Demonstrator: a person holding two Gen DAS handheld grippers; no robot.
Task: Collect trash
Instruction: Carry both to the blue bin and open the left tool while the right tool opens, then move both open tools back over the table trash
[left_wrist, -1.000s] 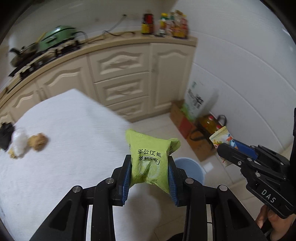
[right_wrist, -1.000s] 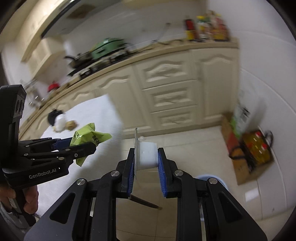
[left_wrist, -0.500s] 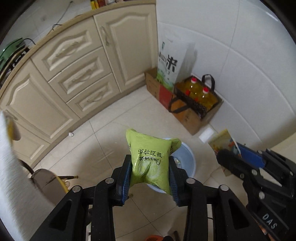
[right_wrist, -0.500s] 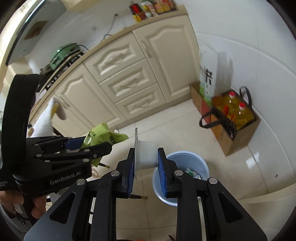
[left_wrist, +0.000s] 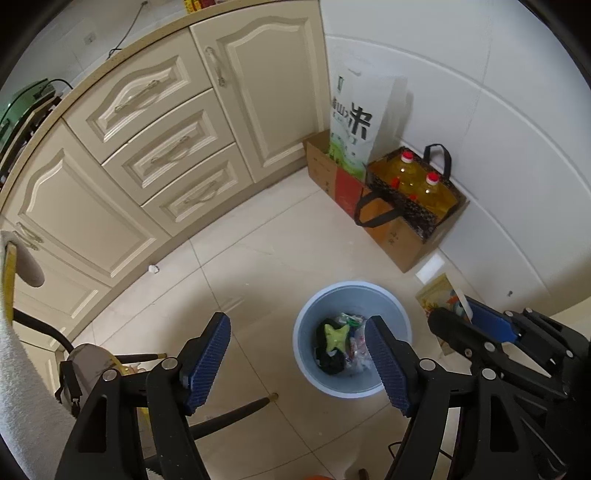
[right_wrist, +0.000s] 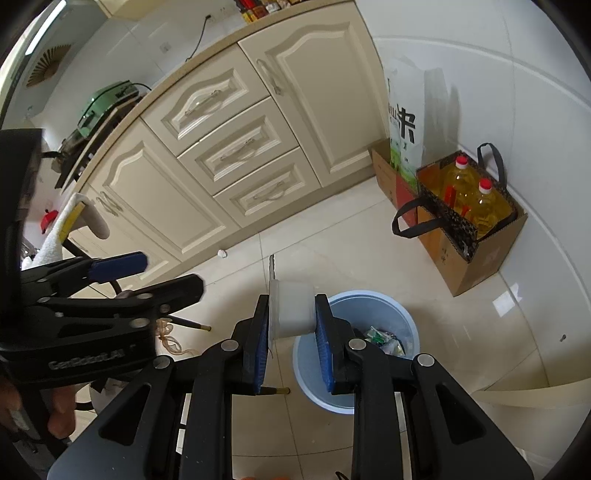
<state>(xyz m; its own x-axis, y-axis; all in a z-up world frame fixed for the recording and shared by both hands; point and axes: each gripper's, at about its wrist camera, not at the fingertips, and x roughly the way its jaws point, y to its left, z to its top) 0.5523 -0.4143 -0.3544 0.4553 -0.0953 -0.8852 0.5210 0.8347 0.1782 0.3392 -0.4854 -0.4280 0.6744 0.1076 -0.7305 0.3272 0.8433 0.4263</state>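
**Drop the cup into the bin cleanly**

The white plastic cup (right_wrist: 291, 308) sits clamped between the right gripper (right_wrist: 291, 332) pads, its foil lid flap sticking up on the left side. It hangs at the near-left edge of the blue bin (right_wrist: 406, 325), not over the centre; from the right wrist view the cup lines up with the bin's left rim.

Shift right and a bit farther out so the cup is over the open mouth before you let go. I'd judge a release from here could clip the rim or miss to the left.

The bin holds trash, with a green wrapper (left_wrist: 336, 336) lying on top. Plenty of room.

Your left gripper (left_wrist: 299, 363) is empty, fingers spread wide, hovering just above the bin's near side. Move it off left so the two tools don't knock together.

Open the right fingers fully; the flap (right_wrist: 272, 267) looks as if it could catch on the left pad. Tilt down slightly if the cup sticks.

Watch the chair leg (right_wrist: 192, 324) on the floor near left of the bin.
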